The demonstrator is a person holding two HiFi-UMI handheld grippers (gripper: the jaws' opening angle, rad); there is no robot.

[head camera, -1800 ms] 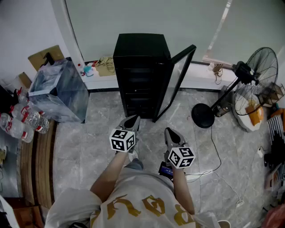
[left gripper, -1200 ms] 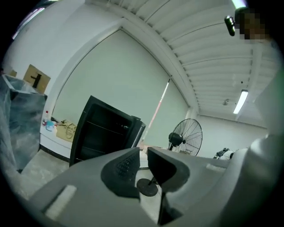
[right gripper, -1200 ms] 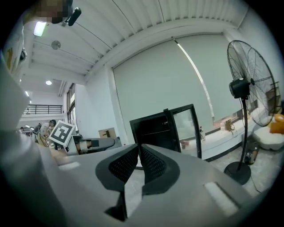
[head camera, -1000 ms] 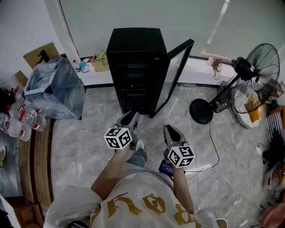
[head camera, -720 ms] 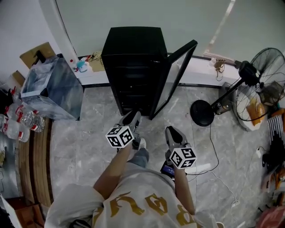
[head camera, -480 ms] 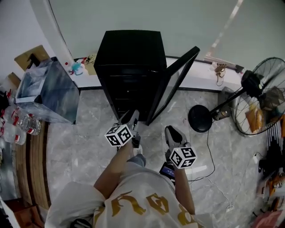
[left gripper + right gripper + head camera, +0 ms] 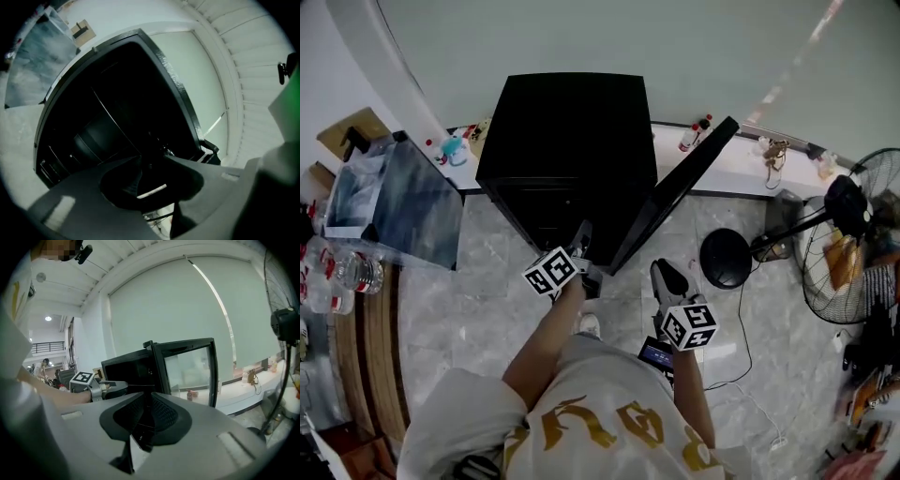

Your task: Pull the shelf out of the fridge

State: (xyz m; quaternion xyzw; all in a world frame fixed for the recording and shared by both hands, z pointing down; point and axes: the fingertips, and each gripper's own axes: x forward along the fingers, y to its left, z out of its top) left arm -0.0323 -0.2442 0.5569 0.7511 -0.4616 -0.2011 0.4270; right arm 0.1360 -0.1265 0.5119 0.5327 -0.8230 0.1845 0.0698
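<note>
While the person stands over the glossy, grey-veined stone floor [image 7: 478, 300], the boxy matte-black fridge [image 7: 572, 131] fills the upper centre of the head view. Its glass-paned door [image 7: 680, 192] swings open toward the right. The left gripper [image 7: 583, 232] points into the open front. Seen in its own view, its ribbed jaws are pressed together on nothing, against a cavity of black. The shelf lies somewhere in that dark interior, too dim to pick out. The right gripper [image 7: 663, 269] hangs lower right, near the door's foot, its jaws likewise closed and empty. A clear plastic bin [image 7: 394, 202] sits at left, and a round wire-caged fan [image 7: 862, 234] at right.
</note>
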